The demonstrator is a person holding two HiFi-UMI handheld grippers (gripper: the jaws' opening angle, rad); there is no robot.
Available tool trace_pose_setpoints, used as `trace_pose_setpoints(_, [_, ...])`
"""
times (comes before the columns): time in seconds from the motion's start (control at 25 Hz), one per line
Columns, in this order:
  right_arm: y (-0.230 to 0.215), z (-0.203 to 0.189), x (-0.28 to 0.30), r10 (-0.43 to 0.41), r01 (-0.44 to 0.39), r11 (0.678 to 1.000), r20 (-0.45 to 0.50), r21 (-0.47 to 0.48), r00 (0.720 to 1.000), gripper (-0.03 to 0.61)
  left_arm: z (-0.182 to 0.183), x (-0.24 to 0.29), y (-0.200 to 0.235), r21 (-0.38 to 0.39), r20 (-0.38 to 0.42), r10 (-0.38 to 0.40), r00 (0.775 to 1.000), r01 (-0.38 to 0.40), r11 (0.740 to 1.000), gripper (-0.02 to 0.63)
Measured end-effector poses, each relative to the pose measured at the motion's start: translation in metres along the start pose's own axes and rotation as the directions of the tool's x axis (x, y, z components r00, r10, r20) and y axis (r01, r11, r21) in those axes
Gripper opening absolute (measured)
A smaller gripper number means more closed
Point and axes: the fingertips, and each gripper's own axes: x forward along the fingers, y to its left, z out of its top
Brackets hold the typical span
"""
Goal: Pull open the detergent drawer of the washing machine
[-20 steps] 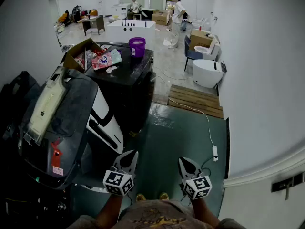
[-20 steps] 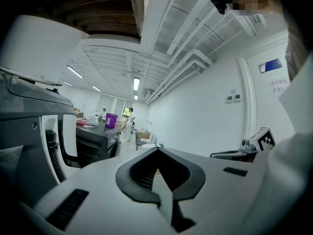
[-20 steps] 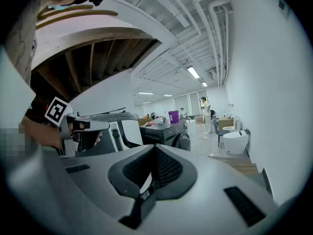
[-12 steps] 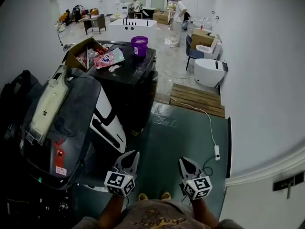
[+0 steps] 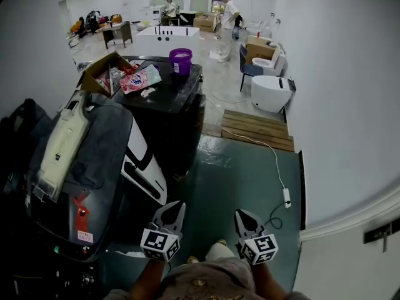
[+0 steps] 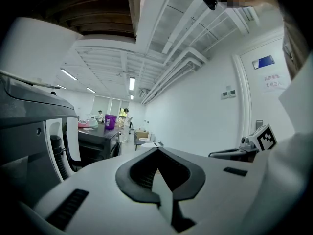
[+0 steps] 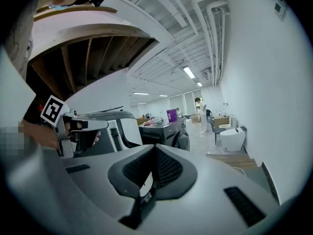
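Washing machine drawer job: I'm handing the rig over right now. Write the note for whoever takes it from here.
Left gripper: shut, empty, held low in front of the body over the green floor.
Right gripper: shut, empty, beside the left one and apart from it.
Washing machine: ahead and to the left, with a dark top and a cream panel along it. Neither gripper touches it.
Done: nothing yet; no drawer looks pulled out.
Left: move to the machine, find the detergent drawer's front, open one gripper, grip the front and pull it open.
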Motion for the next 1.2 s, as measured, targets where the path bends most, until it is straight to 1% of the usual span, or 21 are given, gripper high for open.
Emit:
trace_pose_setpoints(0.08, [0.001,0.0,0.005,-0.002,0.002,1.0,0.0,0.01,1.0,0.003,0.005,0.004,0.004,-0.018,0.005,-0.006,1.0,0.006,1.0,0.021])
trace_pose_setpoints(0.28, [-0.005,0.0,0.033,0.0,0.0,1.0,-0.004,0.029,1.0,0.003,0.003,0.024,0.023,-0.043,0.003,-0.001,1.0,0.002,0.999,0.021])
trace_pose_setpoints(0.4, [-0.011,0.003,0.059,0.018,-0.018,0.999,0.007,0.041,1.0,0.003,-0.001,0.045,0.04,-0.028,-0.005,0.007,1.0,-0.007,1.0,0.021])
trace_pose_setpoints(0.6, [-0.032,0.016,0.109,0.067,-0.071,0.994,0.043,0.087,0.997,0.003,0.001,0.087,0.068,-0.019,-0.014,0.022,1.0,-0.022,1.0,0.021])
trace_pose_setpoints(0.88, [-0.063,0.05,0.183,0.122,-0.127,0.986,0.049,0.108,0.991,0.003,0.025,0.153,0.105,-0.031,-0.02,0.054,0.998,-0.055,0.998,0.021])
trace_pose_setpoints(1.0, [-0.078,0.061,0.209,0.158,-0.16,0.983,0.035,0.089,0.987,0.003,0.038,0.184,0.115,-0.049,-0.016,0.073,0.997,-0.073,0.996,0.021])
trace_pose_setpoints(1.12, [-0.099,0.076,0.233,0.173,-0.175,0.981,0.031,0.089,0.984,0.003,0.051,0.214,0.125,-0.038,-0.012,0.088,0.996,-0.089,0.995,0.021])
trace_pose_setpoints(1.2, [-0.114,0.079,0.249,0.189,-0.19,0.979,0.023,0.078,0.982,0.003,0.059,0.234,0.129,-0.046,-0.001,0.091,0.996,-0.091,0.995,0.021])
